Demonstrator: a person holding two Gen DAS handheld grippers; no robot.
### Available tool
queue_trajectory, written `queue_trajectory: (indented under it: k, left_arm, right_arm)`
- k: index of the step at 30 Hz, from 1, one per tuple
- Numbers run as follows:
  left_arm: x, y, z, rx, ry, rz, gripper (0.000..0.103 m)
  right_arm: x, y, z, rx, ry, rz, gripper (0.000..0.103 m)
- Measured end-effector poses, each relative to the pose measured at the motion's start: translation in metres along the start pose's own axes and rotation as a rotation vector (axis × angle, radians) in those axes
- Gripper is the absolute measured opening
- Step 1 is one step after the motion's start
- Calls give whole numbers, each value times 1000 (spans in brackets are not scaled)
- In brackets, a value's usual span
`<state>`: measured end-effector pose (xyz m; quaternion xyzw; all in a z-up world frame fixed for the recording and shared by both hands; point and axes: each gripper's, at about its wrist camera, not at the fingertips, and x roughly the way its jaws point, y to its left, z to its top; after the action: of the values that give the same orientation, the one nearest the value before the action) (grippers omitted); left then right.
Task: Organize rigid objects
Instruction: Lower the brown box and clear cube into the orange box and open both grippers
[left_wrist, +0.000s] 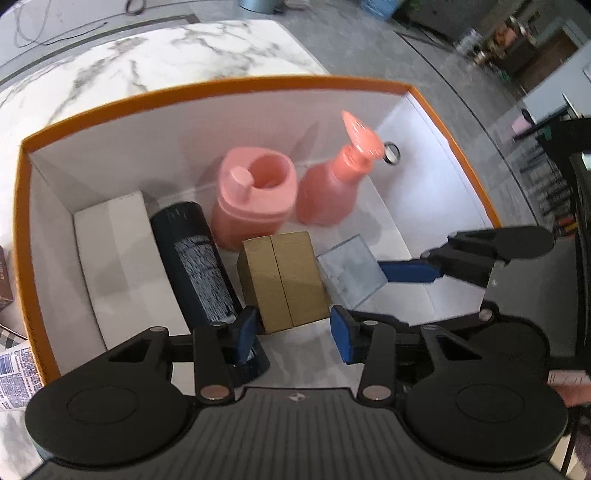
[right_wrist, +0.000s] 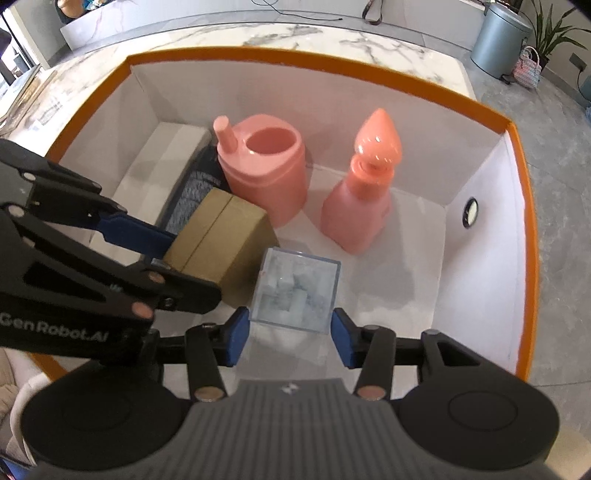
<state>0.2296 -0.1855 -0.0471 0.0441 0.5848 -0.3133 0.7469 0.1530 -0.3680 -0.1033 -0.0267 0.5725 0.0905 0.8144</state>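
Note:
An orange-rimmed white box (left_wrist: 221, 83) (right_wrist: 332, 68) holds a pink jug (left_wrist: 255, 195) (right_wrist: 266, 173), a pink spray bottle (left_wrist: 332, 192) (right_wrist: 358, 199), a dark cylinder (left_wrist: 195, 266), a flat white box (left_wrist: 110, 251) (right_wrist: 162, 162), a gold box (left_wrist: 284, 280) (right_wrist: 221, 240) and a clear plastic box (left_wrist: 351, 273) (right_wrist: 295, 291). My left gripper (left_wrist: 293, 334) is open, its blue pads either side of the gold box's near end. My right gripper (right_wrist: 288, 334) is open around the clear box; one of its fingers (left_wrist: 410, 271) also shows in the left wrist view beside that box.
The box stands on a white marble table (left_wrist: 147, 51) (right_wrist: 280, 33). Printed packets (left_wrist: 14, 369) lie outside the box's left wall. A grey bin (right_wrist: 498, 37) and a plant stand on the floor beyond. The box floor's right part (right_wrist: 406, 266) is bare.

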Motion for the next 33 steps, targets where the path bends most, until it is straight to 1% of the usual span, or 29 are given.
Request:
queue_trajectory:
  k: [4,5,9,14,20,24,29,30,31,33]
  left_arm:
    - [-2,4,4,-24,-31,8,48]
    - [-1,3,5,-25,-39,11,40]
    - [-3,6,11,-20,-63,33,35]
    - [0,12,14,-45,-84,24,35]
    - [0,14,11,-57,-96,26,35]
    - [-5,15,8,-55,-128,33,35]
    - [-7,15,9,-59,-135,26,35]
    - [-6,15,9,-61,-135,26,35]
    - [-6,15,9,-65,-135,27,35]
    - [-5,16,9,-68,-134,29,35]
  right_arm:
    - [4,3,8,-6,-14,-12,49]
    - [5,2,9,-4,-18,-13,49]
    - [8,-1,18,5,-25,-13,49]
    - [11,-2,22,11,-35,-17,49]
    - [9,3,16,11,-32,-24,50]
    - [-2,2,14,4,-43,-26,51]
    - [-21,-7,7,18,-76,-41,50]
    - [-24,-9,6,25,-81,-40,47]
    - [-27,-12,6,32,-85,-44,40]
    - [-28,-16,6,38,-90,-80,31]
